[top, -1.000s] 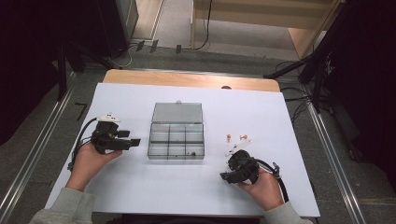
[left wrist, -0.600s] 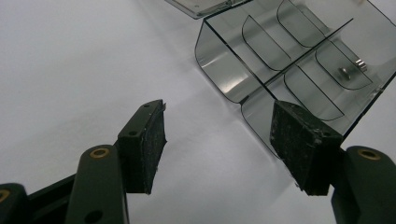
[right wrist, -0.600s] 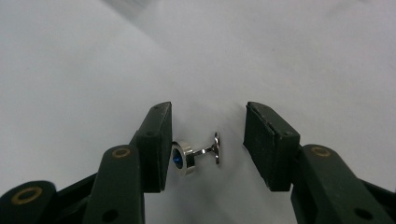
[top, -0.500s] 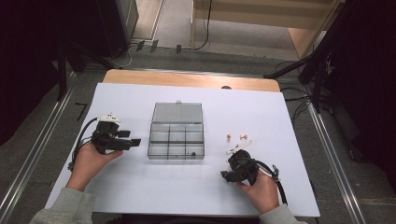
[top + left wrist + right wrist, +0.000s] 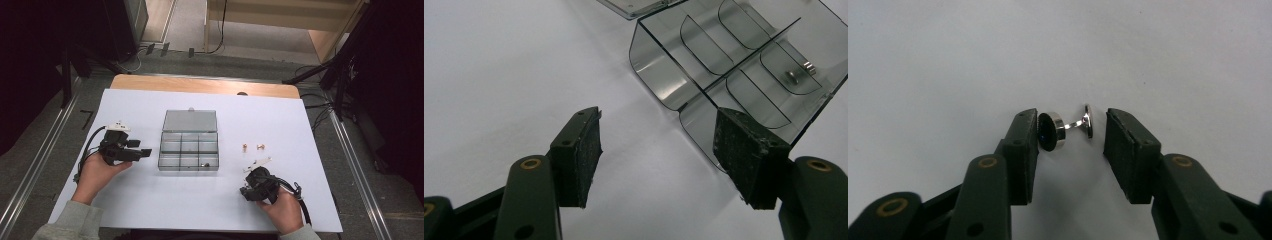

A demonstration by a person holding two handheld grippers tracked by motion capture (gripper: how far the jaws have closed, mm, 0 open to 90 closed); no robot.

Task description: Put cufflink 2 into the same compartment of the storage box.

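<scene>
Metal stud sits between your right gripper jaws, just closing but not clamped; left gripper released at 9 o'clock of the box.

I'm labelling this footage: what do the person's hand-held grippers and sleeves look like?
Both are black. The left hand-held gripper carries a white-topped block and a black cable; the right hand-held gripper trails a looped black cable. Jaws have rough dark pads and brass pivot rivets. Sleeves are grey-green.

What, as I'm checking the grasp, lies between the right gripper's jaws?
In the right gripper view, a small metal stud lies between the jaws of the right gripper, which have just been closing.
</scene>
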